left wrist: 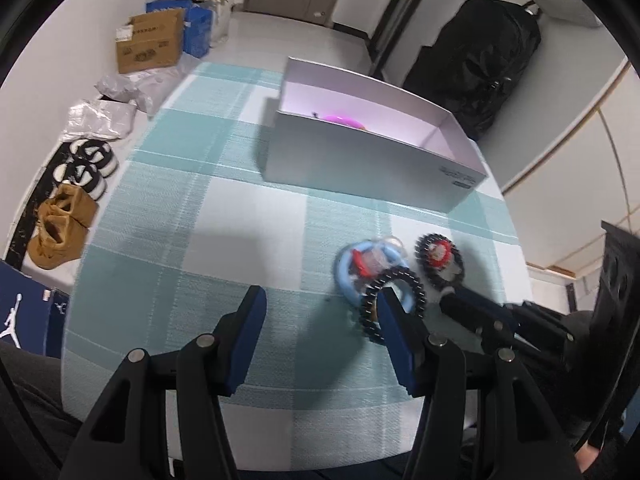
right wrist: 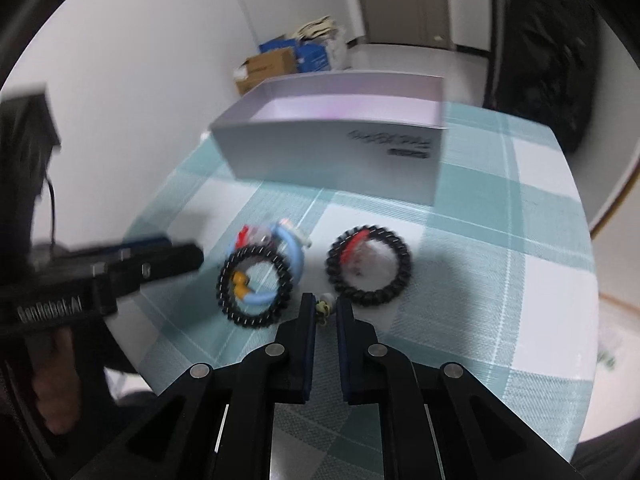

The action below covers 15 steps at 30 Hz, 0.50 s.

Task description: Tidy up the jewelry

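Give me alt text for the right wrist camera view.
The right gripper pinches a small beaded trinket above a teal checked tablecloth. Ahead lie two black coiled bracelets and an open white box.

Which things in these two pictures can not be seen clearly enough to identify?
- Box contents, left wrist view: only a pink thing shows above the near wall.
- Small piece between the right gripper fingers, right wrist view: too small and blurred.
- Printing on the box, right wrist view: motion blur.
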Each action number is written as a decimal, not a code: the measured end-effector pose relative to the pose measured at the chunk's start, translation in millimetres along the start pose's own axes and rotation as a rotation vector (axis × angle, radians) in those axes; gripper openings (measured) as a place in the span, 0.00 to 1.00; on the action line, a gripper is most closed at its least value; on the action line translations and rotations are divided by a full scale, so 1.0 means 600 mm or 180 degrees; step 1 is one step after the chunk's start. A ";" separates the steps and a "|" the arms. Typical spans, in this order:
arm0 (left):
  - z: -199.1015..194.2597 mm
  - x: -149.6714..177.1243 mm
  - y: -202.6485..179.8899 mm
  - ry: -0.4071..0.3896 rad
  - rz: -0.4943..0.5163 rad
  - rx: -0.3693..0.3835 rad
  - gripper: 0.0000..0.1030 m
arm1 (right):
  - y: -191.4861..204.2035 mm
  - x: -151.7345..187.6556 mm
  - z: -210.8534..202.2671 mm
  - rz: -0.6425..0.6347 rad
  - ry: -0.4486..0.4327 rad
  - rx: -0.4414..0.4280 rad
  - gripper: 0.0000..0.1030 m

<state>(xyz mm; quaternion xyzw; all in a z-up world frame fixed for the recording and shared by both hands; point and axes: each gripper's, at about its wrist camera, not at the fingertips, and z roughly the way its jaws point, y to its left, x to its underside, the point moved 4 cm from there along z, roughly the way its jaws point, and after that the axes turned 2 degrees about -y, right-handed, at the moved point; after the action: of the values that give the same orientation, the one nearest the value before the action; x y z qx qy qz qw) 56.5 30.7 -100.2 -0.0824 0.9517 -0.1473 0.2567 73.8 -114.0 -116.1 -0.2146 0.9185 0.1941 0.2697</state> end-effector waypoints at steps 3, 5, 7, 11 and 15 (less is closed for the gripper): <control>0.007 0.003 -0.012 0.0077 0.0058 0.0084 0.50 | -0.012 -0.007 -0.009 0.0186 -0.0060 -0.0065 0.09; 0.009 0.005 -0.020 0.0105 0.0111 0.0140 0.50 | -0.019 -0.008 -0.014 0.0280 -0.0076 -0.0095 0.09; 0.010 0.007 -0.027 0.0113 0.0174 0.0181 0.50 | -0.024 -0.009 -0.016 0.0341 -0.0087 -0.0109 0.09; 0.014 0.009 -0.033 0.0156 0.0228 0.0181 0.50 | -0.028 -0.014 -0.020 0.0394 -0.0121 -0.0138 0.09; 0.021 0.012 -0.037 0.0173 0.0260 0.0132 0.49 | -0.026 -0.010 -0.026 0.0380 -0.0124 -0.0141 0.09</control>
<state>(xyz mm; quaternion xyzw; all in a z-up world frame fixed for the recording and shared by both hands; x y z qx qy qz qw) 58.4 5.1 -106.6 -0.0341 0.9576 -0.1585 0.2381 79.5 -132.5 -104.2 -0.1615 0.9196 0.2343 0.2707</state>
